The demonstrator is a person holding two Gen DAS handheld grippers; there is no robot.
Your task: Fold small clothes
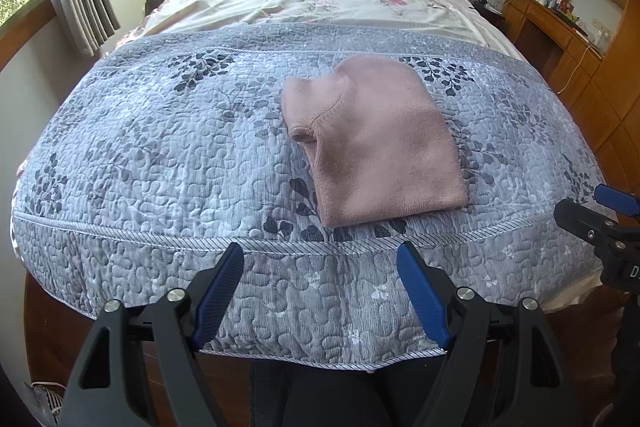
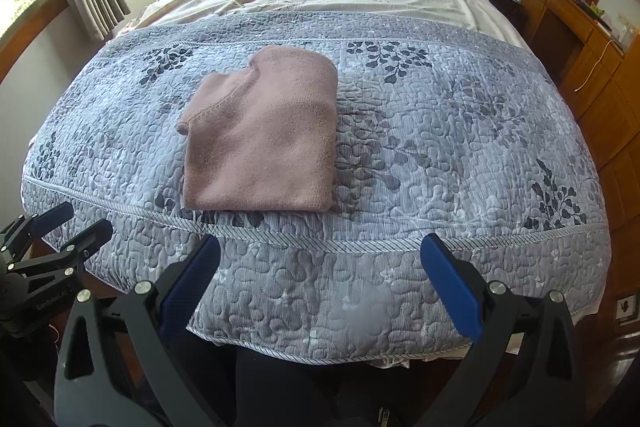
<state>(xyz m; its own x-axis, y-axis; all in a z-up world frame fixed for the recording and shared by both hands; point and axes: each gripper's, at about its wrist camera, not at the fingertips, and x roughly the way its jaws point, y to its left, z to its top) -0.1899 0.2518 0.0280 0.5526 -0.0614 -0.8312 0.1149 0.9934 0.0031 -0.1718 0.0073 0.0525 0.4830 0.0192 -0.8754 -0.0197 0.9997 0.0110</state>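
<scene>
Both sets of jaws stand spread wide and empty: the left gripper [image 1: 320,267] and the right gripper [image 2: 320,263] hover off the foot of the bed, clear of the grey quilt [image 1: 160,147]. On that quilt, near its front edge, lies the pink knit garment [image 1: 376,143], folded into 1 compact block. It looks soft, light and limp, so pinch both near corners through all layers.

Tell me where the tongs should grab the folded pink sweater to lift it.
Probably the thick folded near edge of the pink sweater, approached low from the foot of the bed. It lies flat on the grey quilt, stacked layers facing the open left tongs.
</scene>
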